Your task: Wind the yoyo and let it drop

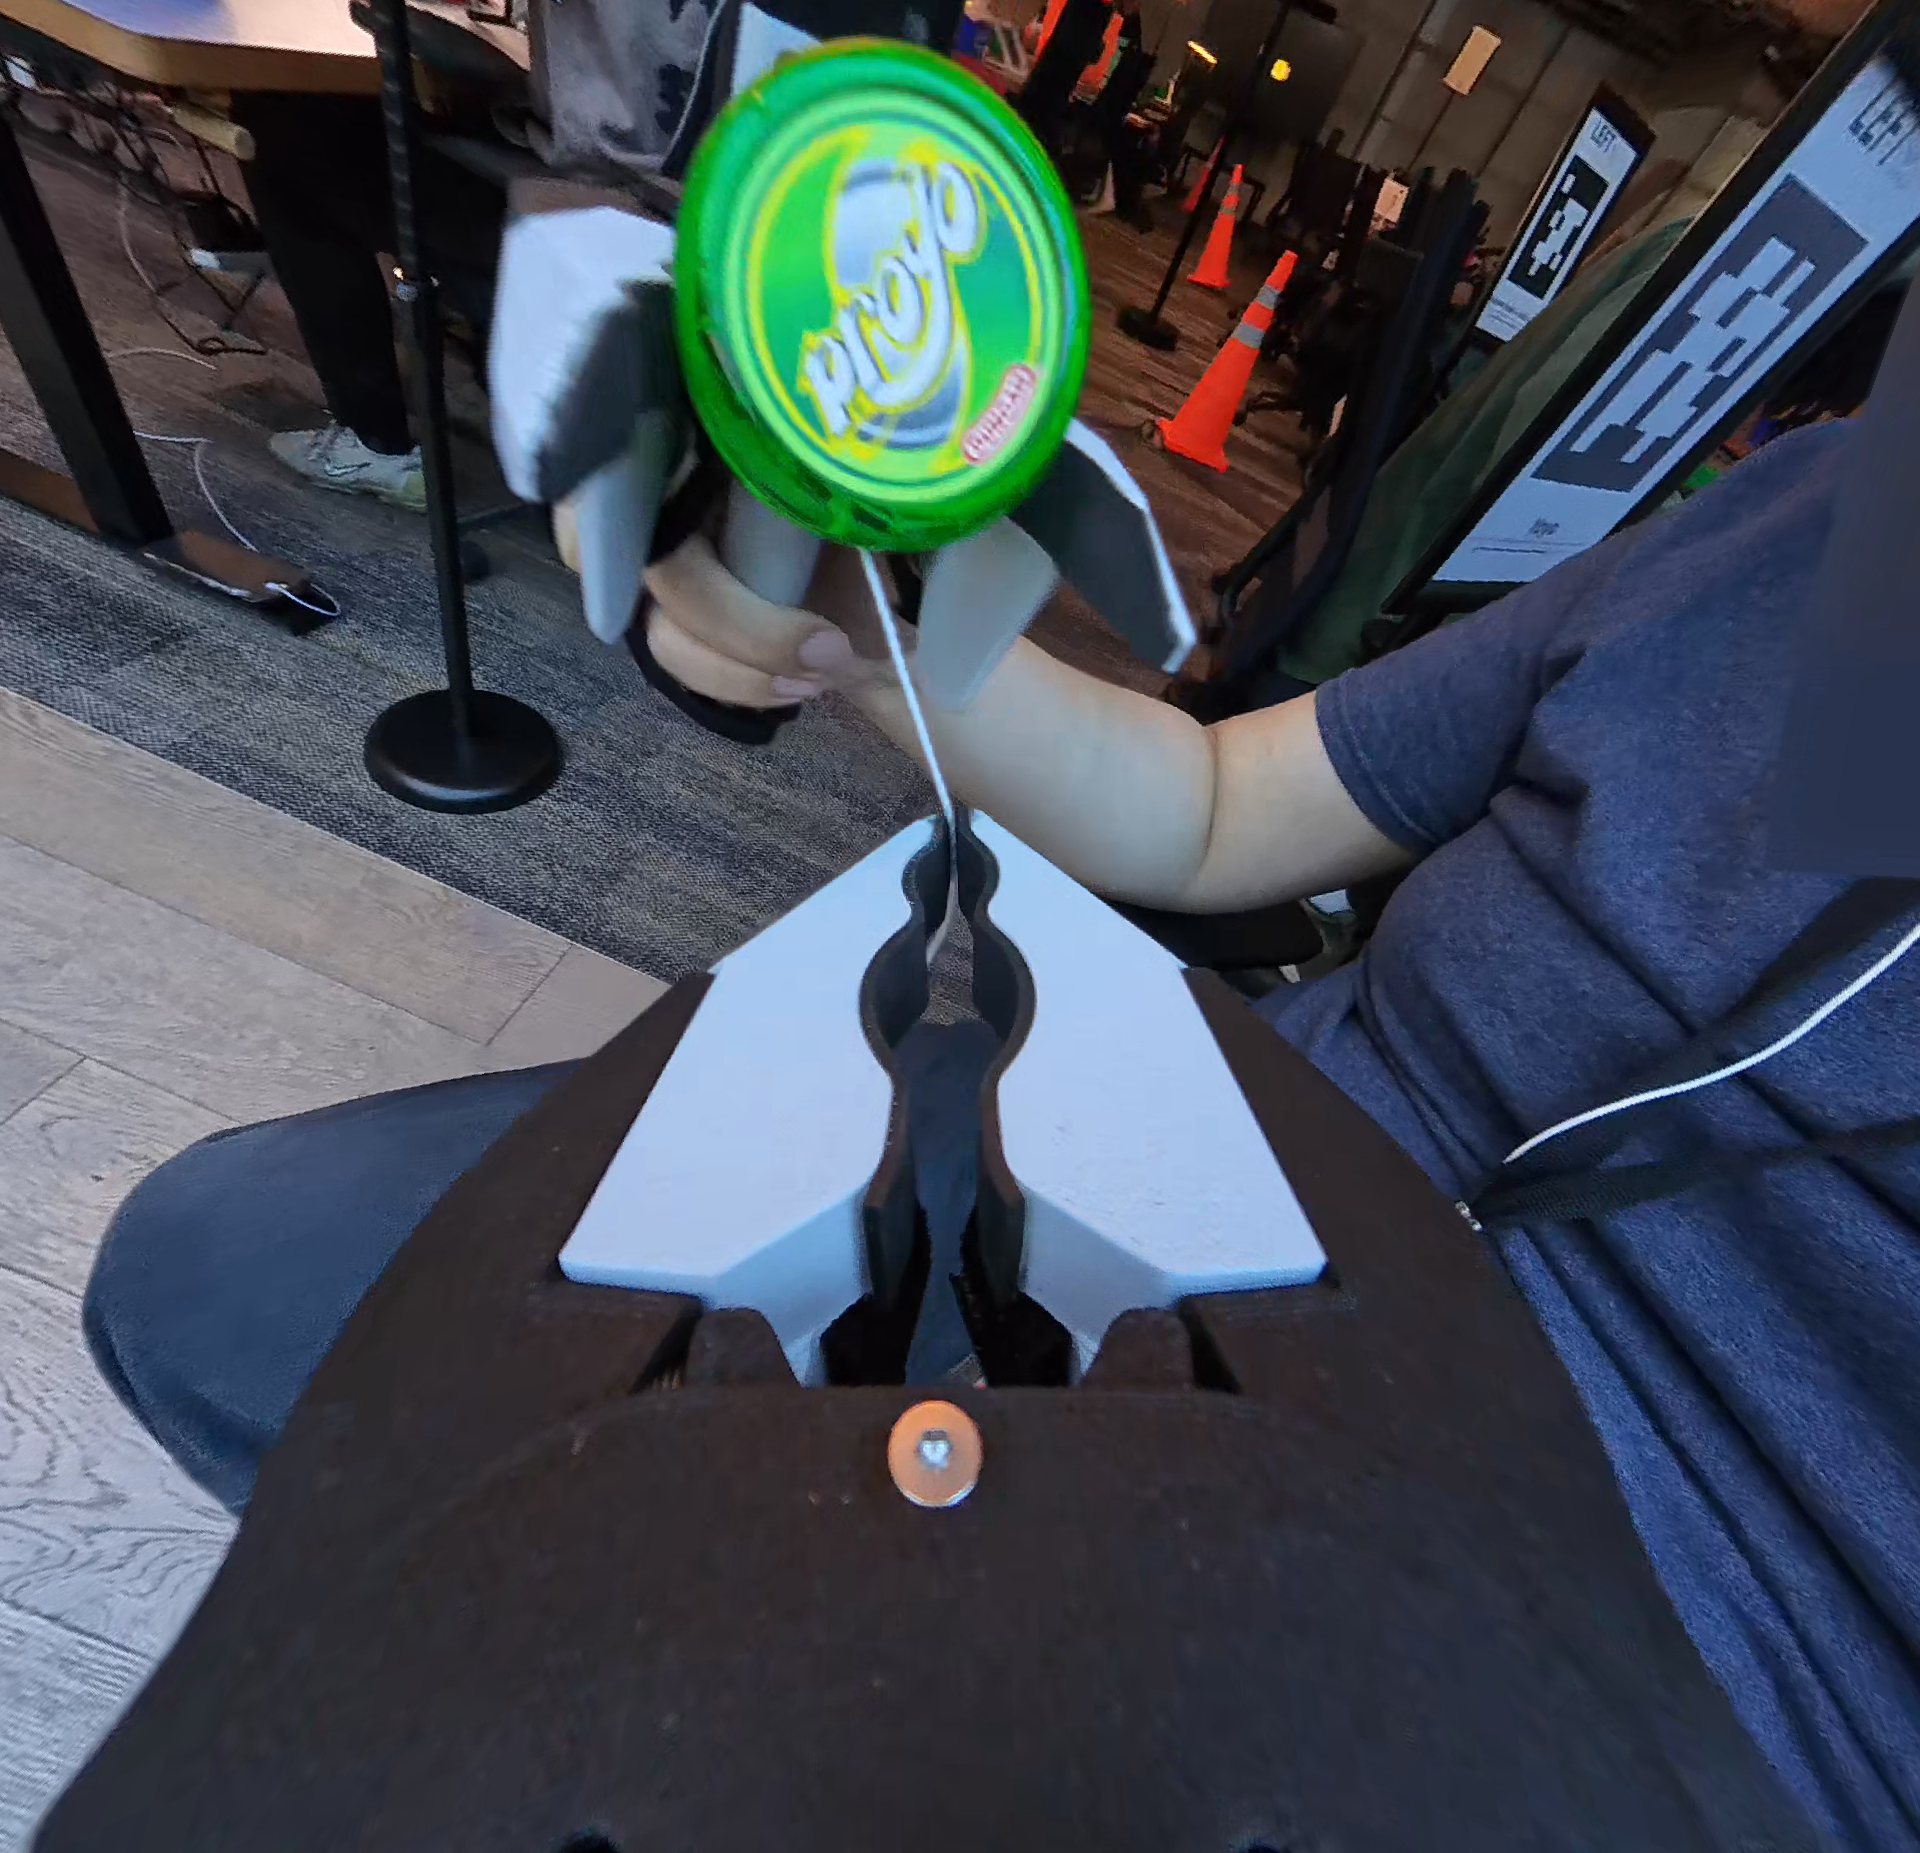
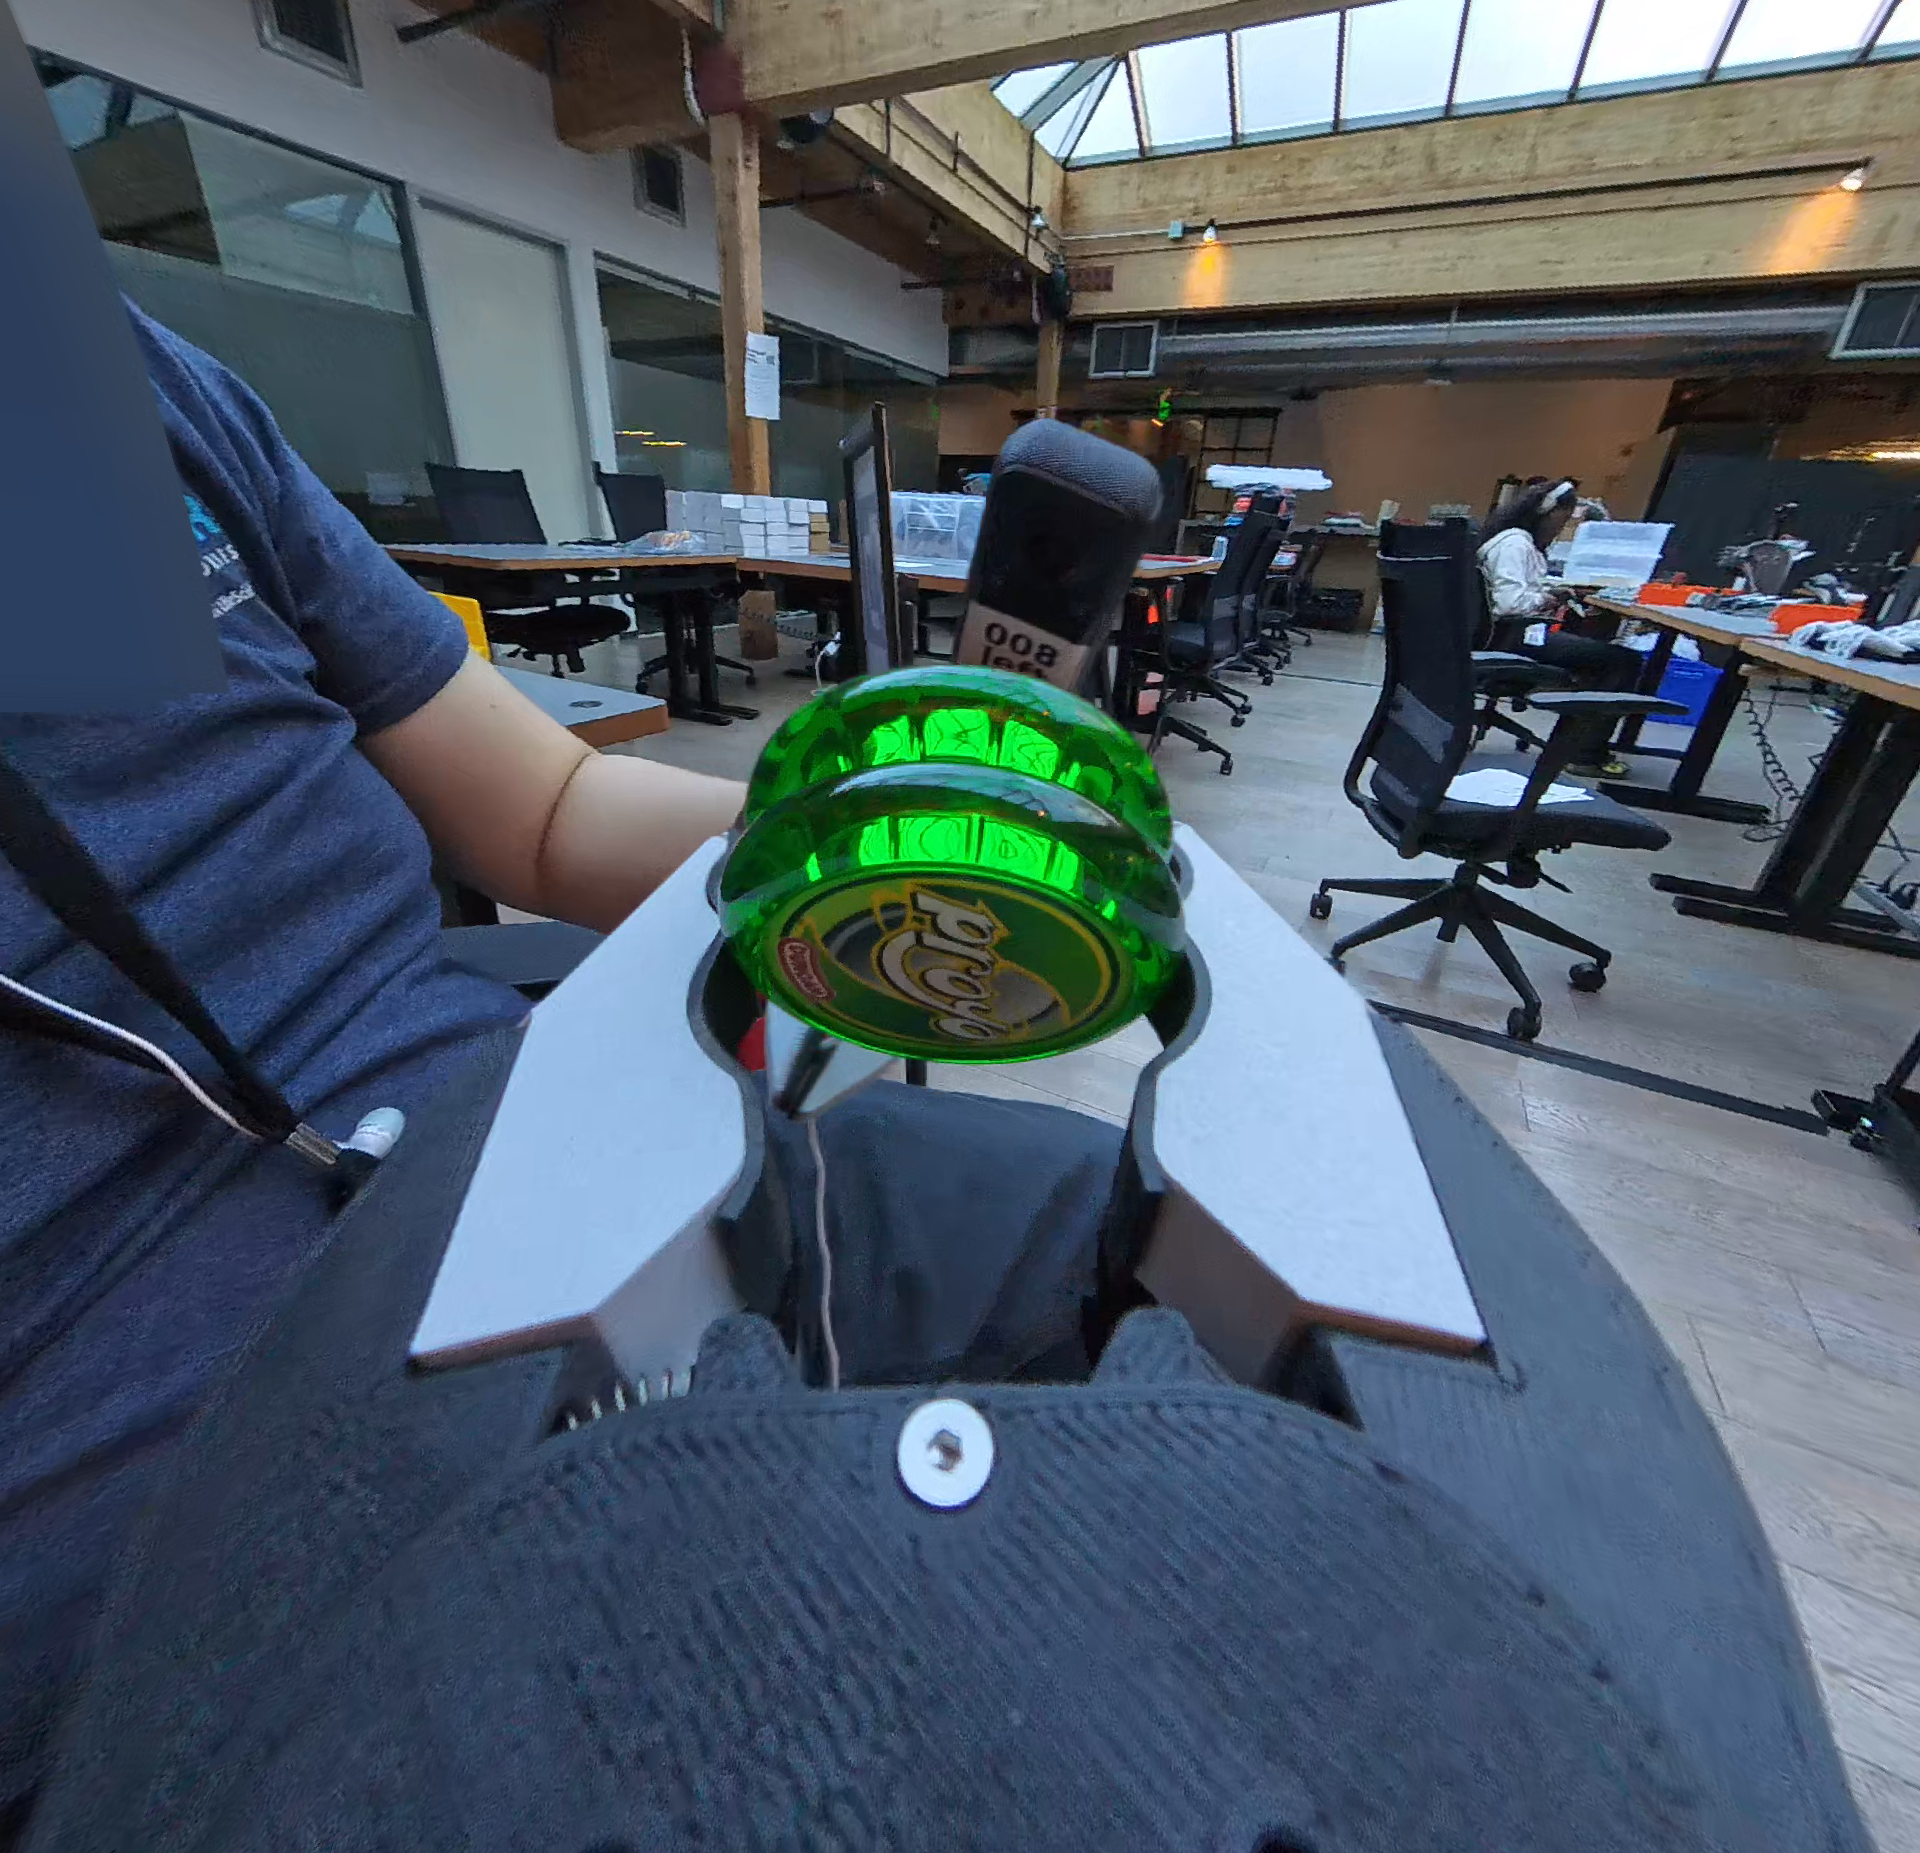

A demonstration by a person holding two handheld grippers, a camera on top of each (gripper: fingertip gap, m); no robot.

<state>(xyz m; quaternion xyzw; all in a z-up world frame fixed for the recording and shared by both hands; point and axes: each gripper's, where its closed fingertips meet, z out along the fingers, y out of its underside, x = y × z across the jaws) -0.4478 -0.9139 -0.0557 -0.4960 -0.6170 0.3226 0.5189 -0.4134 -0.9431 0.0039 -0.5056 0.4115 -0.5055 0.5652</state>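
Note:
A clear green yoyo (image 1: pixel 883 297) with a printed face is up in the air in front of me; it also shows in the right wrist view (image 2: pixel 951 868). My right gripper (image 2: pixel 951 853) is shut on the yoyo, with a finger on each side of its rim. In the left wrist view the right gripper (image 1: pixel 878 546) faces the camera. A white string (image 1: pixel 909 681) runs taut from the yoyo's lower edge down to my left gripper (image 1: pixel 951 837), which is shut on it at the fingertips. A loose length of string (image 2: pixel 823 1242) hangs below the yoyo.
The person's bare arm (image 1: pixel 1091 785) and blue shirt (image 1: pixel 1662 868) fill the right side, and a knee (image 1: pixel 260 1232) is below. A black stanchion base (image 1: pixel 462 754), orange cones (image 1: pixel 1226 380) and a table (image 1: pixel 208 47) stand beyond. Office chairs (image 2: pixel 1475 764) and desks (image 2: pixel 1818 660) are on the right. Across from one pair of fingers to the other is roughly 6 cm.

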